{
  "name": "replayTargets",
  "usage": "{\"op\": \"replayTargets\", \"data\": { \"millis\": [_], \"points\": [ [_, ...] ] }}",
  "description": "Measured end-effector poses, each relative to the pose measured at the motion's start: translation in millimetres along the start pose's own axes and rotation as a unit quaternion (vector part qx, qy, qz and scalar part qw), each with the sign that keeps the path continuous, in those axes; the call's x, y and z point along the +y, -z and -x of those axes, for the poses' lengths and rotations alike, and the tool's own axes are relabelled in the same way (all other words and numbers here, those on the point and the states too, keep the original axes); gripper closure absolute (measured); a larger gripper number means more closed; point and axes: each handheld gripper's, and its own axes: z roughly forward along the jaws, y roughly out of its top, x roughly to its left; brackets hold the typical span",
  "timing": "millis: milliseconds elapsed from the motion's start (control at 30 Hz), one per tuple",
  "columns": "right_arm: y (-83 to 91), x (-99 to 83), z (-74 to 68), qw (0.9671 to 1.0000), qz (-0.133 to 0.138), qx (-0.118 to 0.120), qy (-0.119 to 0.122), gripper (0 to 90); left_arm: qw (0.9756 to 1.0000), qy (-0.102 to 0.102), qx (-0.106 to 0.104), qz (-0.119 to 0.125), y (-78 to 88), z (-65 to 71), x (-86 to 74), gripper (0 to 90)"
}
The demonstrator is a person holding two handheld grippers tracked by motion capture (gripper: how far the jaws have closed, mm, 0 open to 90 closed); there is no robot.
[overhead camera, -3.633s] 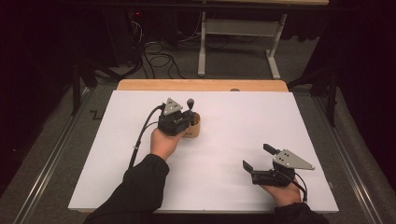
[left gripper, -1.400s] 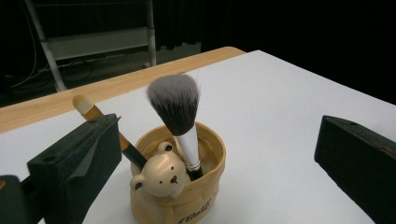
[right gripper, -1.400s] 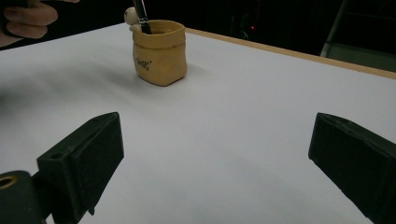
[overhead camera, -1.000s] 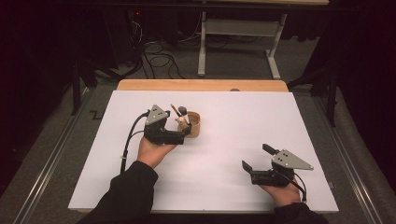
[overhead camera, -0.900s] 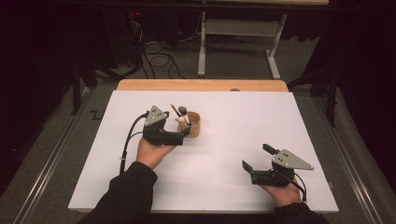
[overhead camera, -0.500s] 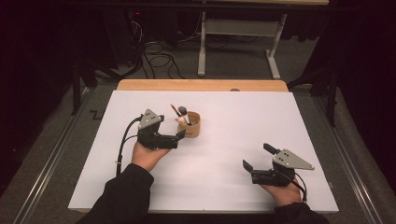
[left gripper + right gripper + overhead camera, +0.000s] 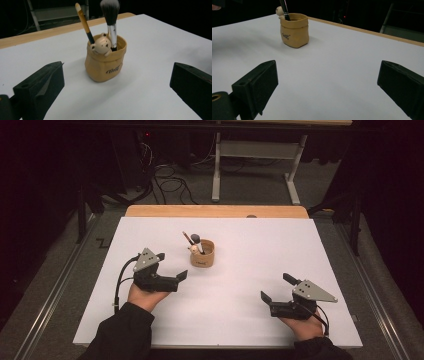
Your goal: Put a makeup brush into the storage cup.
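A tan pouch-shaped holder (image 7: 202, 255) with a small bear figure (image 7: 102, 46) on its rim stands on the white table, left of centre. Two brushes stand in it: a fluffy dark-headed makeup brush (image 7: 110, 11) and a thin yellow-handled brush (image 7: 83, 21). My left gripper (image 7: 171, 266) lies just left of and nearer than the holder, open, jaws wide and pointing at it, holding nothing. In the left gripper view the holder (image 7: 106, 63) sits between and beyond the jaws. My right gripper (image 7: 276, 288) rests open at the front right, far from the holder (image 7: 294, 30).
A white sheet (image 7: 250, 285) covers the table, and a wooden strip (image 7: 215, 211) runs along its far edge. Beyond it are floor cables (image 7: 170, 182) and a metal table frame (image 7: 260, 150). Metal rails line both sides of the table.
My left gripper has drawn back from the holder, leftward and toward the person, and now stands open and apart from it. The brushes stay in the holder. The right gripper has not moved.
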Motion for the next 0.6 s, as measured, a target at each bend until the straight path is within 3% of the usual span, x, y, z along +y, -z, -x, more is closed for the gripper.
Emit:
{"op": "replayTargets", "data": {
  "millis": [267, 433, 600],
  "points": [
    [2.0, 0.6, 0.8, 1.0, 0.003, -0.005, 0.001, 3.1, 0.9999, -0.001, -0.011, -0.006, 27.2, -0.1, -24.4, 0.2],
    [3.7, 1.1, 0.8, 0.9999, 0.006, -0.009, 0.0, 2.9, 0.9999, -0.014, -0.005, -0.004, 47.8, -0.7, -35.3, 0.2],
    [4.9, 1.2, 0.5, 0.9999, 0.008, -0.01, -0.003, 2.8, 0.9999, -0.004, -0.012, 0.001, 57.2, -2.9, -47.3, 0.1]
  ]
}}
